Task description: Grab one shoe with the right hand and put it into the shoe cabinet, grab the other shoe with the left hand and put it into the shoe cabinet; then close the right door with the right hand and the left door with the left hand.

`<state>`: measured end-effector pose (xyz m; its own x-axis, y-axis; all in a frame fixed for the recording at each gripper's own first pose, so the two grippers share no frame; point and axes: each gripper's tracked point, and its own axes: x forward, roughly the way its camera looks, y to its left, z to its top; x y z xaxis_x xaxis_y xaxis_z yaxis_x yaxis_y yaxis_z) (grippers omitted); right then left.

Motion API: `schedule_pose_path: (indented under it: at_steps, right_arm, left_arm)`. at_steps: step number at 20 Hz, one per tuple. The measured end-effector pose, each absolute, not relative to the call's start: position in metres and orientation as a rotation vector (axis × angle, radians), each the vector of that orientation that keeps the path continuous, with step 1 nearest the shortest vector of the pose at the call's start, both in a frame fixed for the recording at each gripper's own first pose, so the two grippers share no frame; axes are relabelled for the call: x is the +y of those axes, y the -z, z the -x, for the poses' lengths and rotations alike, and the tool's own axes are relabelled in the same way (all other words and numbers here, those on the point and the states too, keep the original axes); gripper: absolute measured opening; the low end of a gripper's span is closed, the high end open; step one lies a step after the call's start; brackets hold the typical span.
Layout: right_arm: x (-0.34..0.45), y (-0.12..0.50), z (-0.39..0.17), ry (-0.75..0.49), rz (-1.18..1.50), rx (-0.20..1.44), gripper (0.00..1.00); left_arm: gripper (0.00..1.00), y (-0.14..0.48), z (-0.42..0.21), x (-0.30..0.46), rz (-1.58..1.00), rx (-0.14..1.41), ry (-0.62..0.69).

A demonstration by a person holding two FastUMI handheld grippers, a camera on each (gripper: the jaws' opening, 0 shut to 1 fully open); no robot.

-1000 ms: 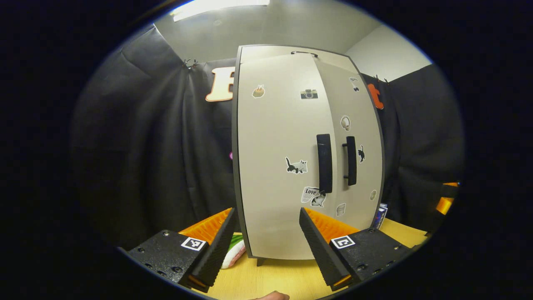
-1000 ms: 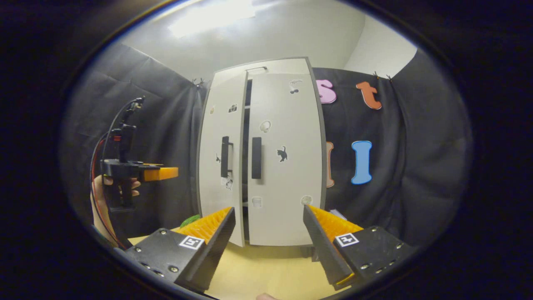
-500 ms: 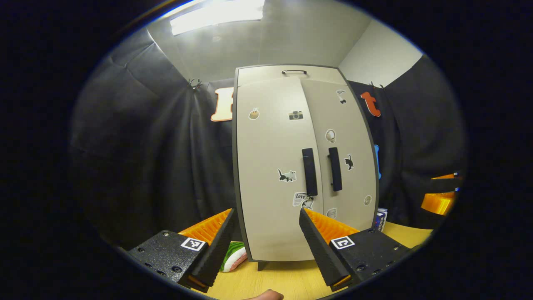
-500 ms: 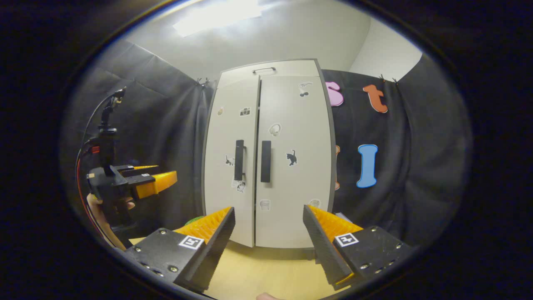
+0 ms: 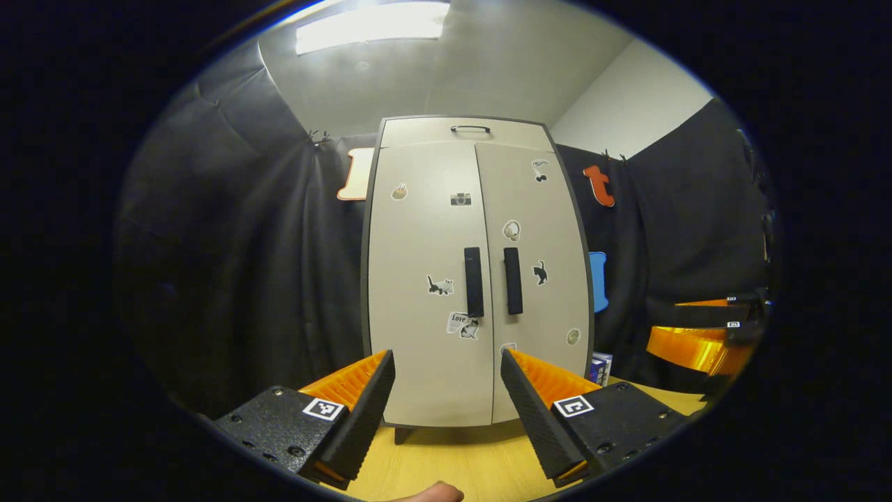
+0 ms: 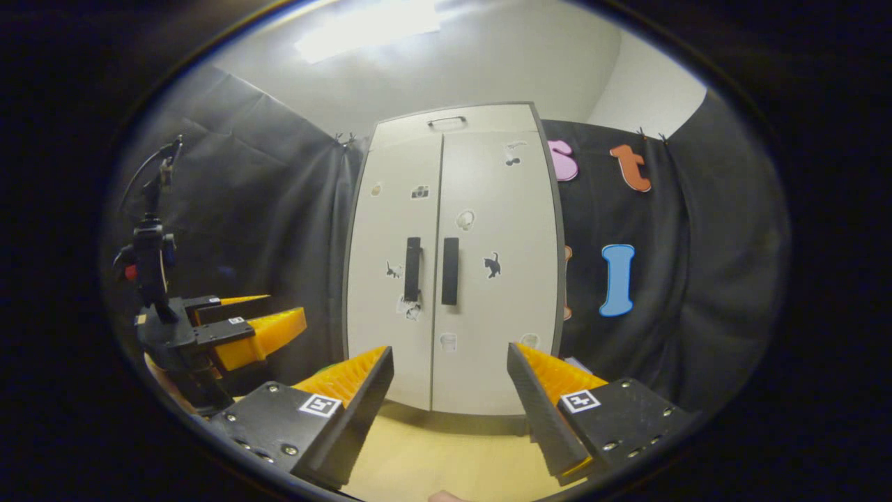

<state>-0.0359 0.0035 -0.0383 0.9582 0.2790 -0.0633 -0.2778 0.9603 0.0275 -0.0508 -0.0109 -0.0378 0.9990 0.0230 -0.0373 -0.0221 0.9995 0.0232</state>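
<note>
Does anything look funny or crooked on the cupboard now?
Nothing stands out. The shoe cabinet stands upright on the table with its left door and right door both shut and level, handles side by side. Both the left gripper and the right gripper are open and hold nothing.

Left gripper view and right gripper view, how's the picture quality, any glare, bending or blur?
Left gripper view: the ceiling light blows out white, the cabinet edges bow outward from fisheye, and stickers stay sharp. Right gripper view: the light glares more hazily, the cabinet bulges too, and the left gripper at the rim looks stretched.
</note>
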Motion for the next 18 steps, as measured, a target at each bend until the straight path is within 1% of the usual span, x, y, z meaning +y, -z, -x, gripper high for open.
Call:
schedule_pose_path:
  at_steps: [1,2,3,4,5,6,7,12,18]
  right_arm:
    - [0.002,0.039,0.039,-0.285,-0.025,0.066,0.94]
    - [0.001,0.037,0.043,-0.291,-0.027,0.057,0.99]
    - [0.0,0.033,0.046,-0.293,-0.025,0.043,0.99]
    - [-0.003,0.029,0.049,-0.289,-0.022,0.028,0.94]
    - [-0.008,0.025,0.051,-0.281,-0.023,0.016,0.99]
    - [-0.012,0.023,0.052,-0.275,-0.024,0.007,0.94]
    - [-0.015,0.02,0.054,-0.27,-0.025,0.002,0.98]
    - [-0.033,0.016,0.058,-0.231,-0.007,-0.016,0.98]
    - [-0.032,0.02,0.058,-0.228,-0.008,-0.008,0.99]
  left_arm:
    - [0.94,0.045,0.054,-0.012,-0.01,0.049,-0.027]
    - [0.94,0.049,0.054,-0.015,0.002,0.062,-0.023]
    - [0.94,0.051,0.053,-0.02,0.01,0.075,-0.017]
    - [0.94,0.05,0.05,-0.023,0.006,0.08,-0.015]
    - [0.94,0.048,0.048,-0.024,-0.006,0.083,-0.016]
    - [0.94,0.046,0.047,-0.025,-0.015,0.081,-0.02]
    - [0.94,0.043,0.046,-0.027,-0.016,0.071,-0.016]
    - [0.94,0.045,0.049,-0.039,-0.011,0.076,0.025]
    - [0.94,0.047,0.049,-0.044,-0.014,0.077,0.038]
